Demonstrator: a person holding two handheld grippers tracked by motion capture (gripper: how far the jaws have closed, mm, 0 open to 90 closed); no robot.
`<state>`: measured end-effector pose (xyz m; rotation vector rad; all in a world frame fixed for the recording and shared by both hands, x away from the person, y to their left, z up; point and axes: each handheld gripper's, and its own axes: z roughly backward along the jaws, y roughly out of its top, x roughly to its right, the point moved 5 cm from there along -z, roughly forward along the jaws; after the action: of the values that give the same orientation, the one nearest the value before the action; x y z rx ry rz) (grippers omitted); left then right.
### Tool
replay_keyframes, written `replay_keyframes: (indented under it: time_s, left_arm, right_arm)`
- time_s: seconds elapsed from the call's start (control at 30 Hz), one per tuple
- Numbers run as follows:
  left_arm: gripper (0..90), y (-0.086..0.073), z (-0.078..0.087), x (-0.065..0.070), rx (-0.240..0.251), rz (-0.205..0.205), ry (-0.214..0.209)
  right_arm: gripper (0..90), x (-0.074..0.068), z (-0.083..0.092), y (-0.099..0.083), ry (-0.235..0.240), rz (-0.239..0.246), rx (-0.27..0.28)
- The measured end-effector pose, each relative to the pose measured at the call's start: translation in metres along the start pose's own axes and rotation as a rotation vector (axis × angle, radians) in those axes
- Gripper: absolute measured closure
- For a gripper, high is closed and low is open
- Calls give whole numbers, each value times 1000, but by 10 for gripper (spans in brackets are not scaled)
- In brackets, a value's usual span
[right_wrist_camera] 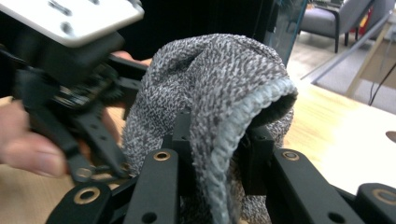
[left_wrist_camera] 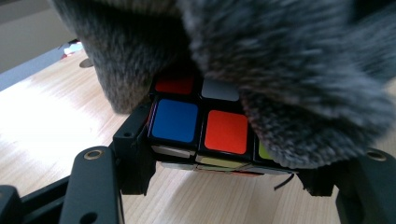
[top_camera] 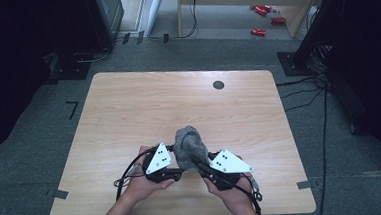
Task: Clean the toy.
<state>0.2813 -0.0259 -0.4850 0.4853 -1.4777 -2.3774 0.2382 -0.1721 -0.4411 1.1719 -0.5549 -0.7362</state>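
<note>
A colour cube (left_wrist_camera: 201,126) with blue, orange, red and white stickers sits between the jaws of my left gripper (left_wrist_camera: 224,175), whose pads press on its two sides just above the table. A grey knitted fabric pouch (left_wrist_camera: 280,70) drapes over the cube's top and right side. From above, the pouch (top_camera: 190,145) stands as a hump between both hands, the left gripper (top_camera: 178,168) at its left and the right gripper (top_camera: 198,163) at its right. My right gripper (right_wrist_camera: 219,149) is shut on the pouch's pale hemmed rim (right_wrist_camera: 233,140). The rest of the cube is hidden.
The wooden table (top_camera: 178,98) stretches away beyond the hands, with a small black round mark (top_camera: 218,85) near its far right. Red items (top_camera: 263,18) lie on the floor far behind. Cables (top_camera: 324,109) run along the floor at the right.
</note>
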Motion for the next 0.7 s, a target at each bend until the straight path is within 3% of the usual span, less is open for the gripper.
replay_keyframes:
  time_s: [0.07, 0.13, 0.17, 0.23, 0.3, 0.4, 0.47, 0.53, 0.57, 0.67, 0.7]
  left_arm:
    - [342, -1, 0, -1, 3, 4, -3]
    - [341, 0, 1, -2, 9, 8, -4]
    - [342, 0, 1, -3, 12, 13, -5]
    - [342, -1, 1, -4, 8, 13, -3]
    - [341, -2, -1, -3, 1, 11, -5]
    - [342, 0, -1, 0, 10, 12, -14]
    - [341, 3, 2, 0, 30, 19, -28]
    - [341, 3, 3, -1, 24, 14, -18]
    - [341, 2, 3, -2, 20, 10, -15]
    - [341, 3, 5, -5, 42, 35, -23]
    - [341, 3, 6, -5, 43, 36, -22]
  right_arm:
    - [728, 11, 1, -3, -17, -33, 0]
    - [728, 24, 3, -7, -88, -37, -27]
    - [729, 27, 4, -8, -94, -52, -27]
    - [728, 31, 7, -7, -88, -91, -6]
    - [727, 27, 9, -2, -73, -81, 11]
    - [725, 8, 9, 6, 5, -43, 45]
    - [724, 1, 6, 6, 24, -21, 27]
    - [721, 4, 3, 2, 17, -20, 22]
    - [722, 9, 3, 0, 19, -51, 25]
    - [725, 27, 5, -6, -73, -67, -12]
    - [726, 33, 6, -8, -79, -94, -10]
